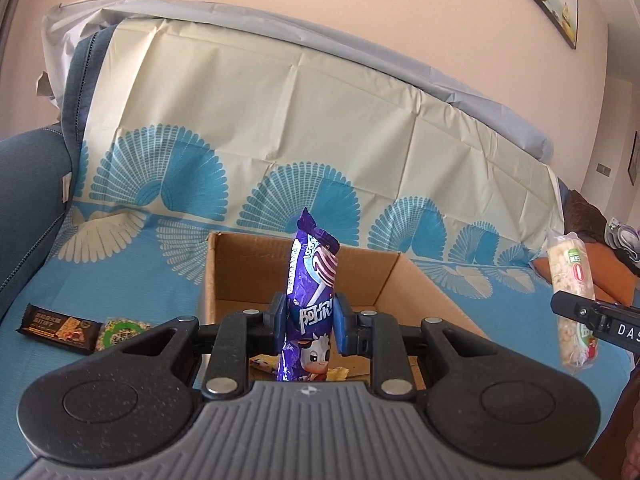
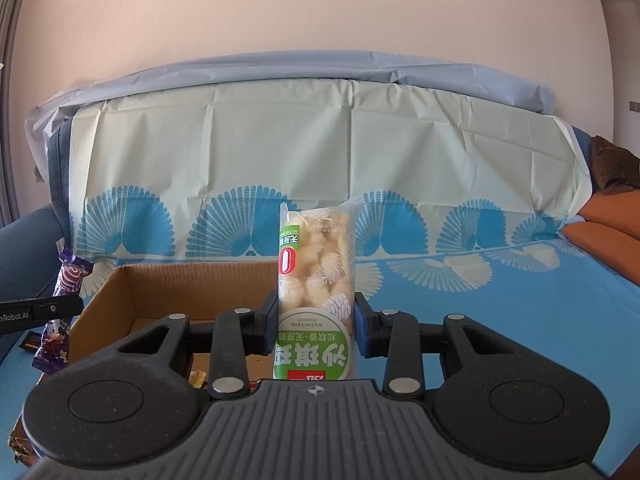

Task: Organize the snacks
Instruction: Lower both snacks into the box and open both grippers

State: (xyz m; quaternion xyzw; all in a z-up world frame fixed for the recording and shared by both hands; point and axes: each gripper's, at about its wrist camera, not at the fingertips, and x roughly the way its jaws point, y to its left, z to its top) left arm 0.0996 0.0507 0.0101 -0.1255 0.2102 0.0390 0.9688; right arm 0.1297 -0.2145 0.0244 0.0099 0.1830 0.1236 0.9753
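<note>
My left gripper (image 1: 311,326) is shut on a purple lollipop packet (image 1: 310,300), held upright over the near edge of an open cardboard box (image 1: 296,276). My right gripper (image 2: 316,322) is shut on a clear-and-green puffed-snack pack (image 2: 316,280), held upright at the box's (image 2: 132,304) right side. Each gripper shows in the other's view: the right one with its pack (image 1: 570,304) at the far right, the left one with the purple packet (image 2: 60,304) at the far left. A few snacks lie on the box floor (image 1: 260,362).
The box sits on a blue fan-patterned cloth (image 1: 132,272) over a sofa. A dark snack bar (image 1: 58,326) and a green-and-white packet (image 1: 122,330) lie on the cloth left of the box. An orange cushion (image 2: 608,236) is at the right.
</note>
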